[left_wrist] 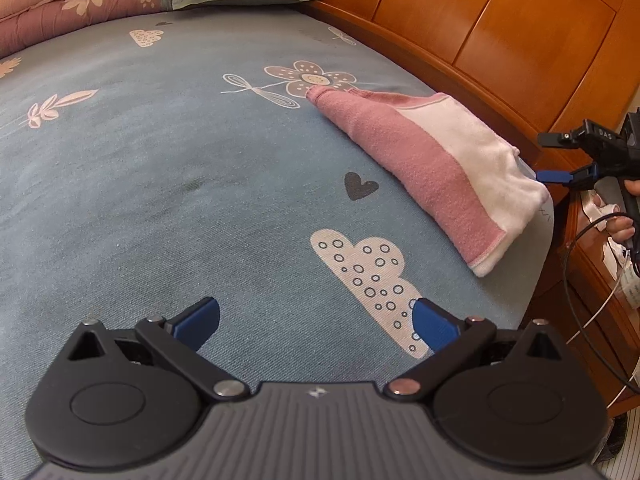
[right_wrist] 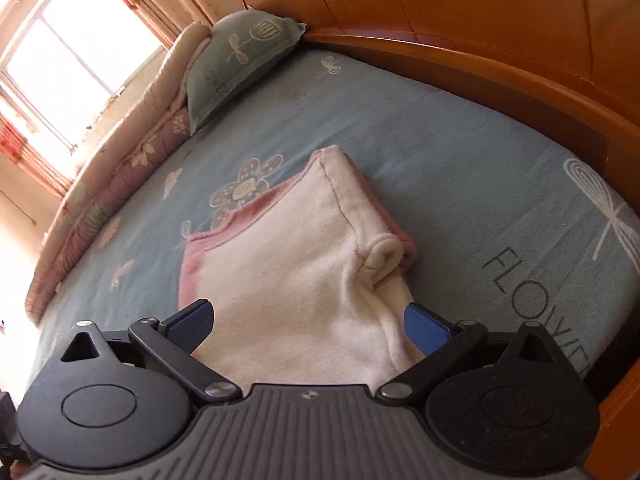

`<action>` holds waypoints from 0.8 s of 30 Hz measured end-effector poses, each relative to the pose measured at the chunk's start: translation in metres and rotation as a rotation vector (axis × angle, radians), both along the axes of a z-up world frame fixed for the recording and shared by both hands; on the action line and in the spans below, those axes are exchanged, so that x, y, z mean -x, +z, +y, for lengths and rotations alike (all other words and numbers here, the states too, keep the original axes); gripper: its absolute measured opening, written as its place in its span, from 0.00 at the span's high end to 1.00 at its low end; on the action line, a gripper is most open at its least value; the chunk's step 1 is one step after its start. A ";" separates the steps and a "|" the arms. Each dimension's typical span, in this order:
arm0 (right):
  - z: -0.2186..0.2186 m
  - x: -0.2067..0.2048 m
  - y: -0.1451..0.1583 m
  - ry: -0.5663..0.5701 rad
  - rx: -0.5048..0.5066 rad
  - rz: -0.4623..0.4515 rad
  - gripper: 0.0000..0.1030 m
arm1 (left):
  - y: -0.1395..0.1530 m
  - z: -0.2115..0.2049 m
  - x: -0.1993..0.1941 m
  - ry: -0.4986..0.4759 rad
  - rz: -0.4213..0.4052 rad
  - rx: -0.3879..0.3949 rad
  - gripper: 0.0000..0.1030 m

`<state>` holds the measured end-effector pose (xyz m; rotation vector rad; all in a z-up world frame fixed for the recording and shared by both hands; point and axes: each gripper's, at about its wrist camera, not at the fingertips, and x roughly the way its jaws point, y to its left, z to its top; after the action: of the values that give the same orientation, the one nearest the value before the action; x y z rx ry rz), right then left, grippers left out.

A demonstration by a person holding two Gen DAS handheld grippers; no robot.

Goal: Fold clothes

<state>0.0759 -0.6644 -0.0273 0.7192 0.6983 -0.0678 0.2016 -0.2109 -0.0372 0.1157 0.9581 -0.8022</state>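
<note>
While folded garment (right_wrist: 304, 264) lies flat, both grippers gape.

The bedsheet (left_wrist: 160, 160) is blue, printed with pale flowers, clouds and a dark heart. The folded garment (left_wrist: 436, 168) is pink and white. The headboard (left_wrist: 500, 32) is orange-brown wood, the pillow (right_wrist: 240, 64) grey-green.
</note>
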 end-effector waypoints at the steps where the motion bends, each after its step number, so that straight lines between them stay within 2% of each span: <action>1: 0.005 -0.003 0.002 0.026 -0.018 -0.018 0.00 | 0.000 -0.002 0.000 0.000 -0.002 -0.004 0.01; 4: 0.019 -0.017 0.003 0.095 -0.049 -0.047 0.00 | -0.001 -0.007 0.001 -0.002 -0.005 -0.013 0.01; 6: 0.024 -0.032 -0.006 0.087 -0.005 0.007 0.00 | -0.001 -0.009 0.003 -0.007 -0.002 -0.012 0.01; 8: 0.020 -0.039 -0.015 0.022 0.092 0.073 0.00 | 0.001 -0.008 0.005 -0.007 -0.012 -0.019 0.01; 10: 0.012 -0.034 -0.015 -0.114 0.197 0.122 0.00 | 0.002 -0.006 0.006 -0.006 -0.022 -0.025 0.01; 11: 0.008 -0.028 -0.013 -0.151 0.204 0.104 0.00 | 0.003 -0.004 0.007 -0.004 -0.026 -0.026 0.01; 14: 0.003 -0.006 -0.002 -0.116 0.062 -0.006 0.00 | 0.004 0.002 0.006 0.003 -0.027 -0.027 0.01; 19: 0.029 -0.001 -0.008 0.025 0.050 0.038 0.00 | 0.000 0.001 0.009 0.002 -0.012 -0.029 0.01; 22: 0.032 0.003 -0.013 -0.055 0.145 0.125 0.00 | 0.002 0.001 0.014 -0.013 -0.027 -0.039 0.01; 24: 0.039 0.012 -0.003 -0.065 0.133 0.066 0.00 | 0.003 0.003 0.018 -0.023 -0.040 -0.048 0.01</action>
<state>0.0644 -0.6258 -0.0301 0.6142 0.7260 -0.1966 0.1836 -0.2081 -0.0340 0.1845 0.9398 -0.7954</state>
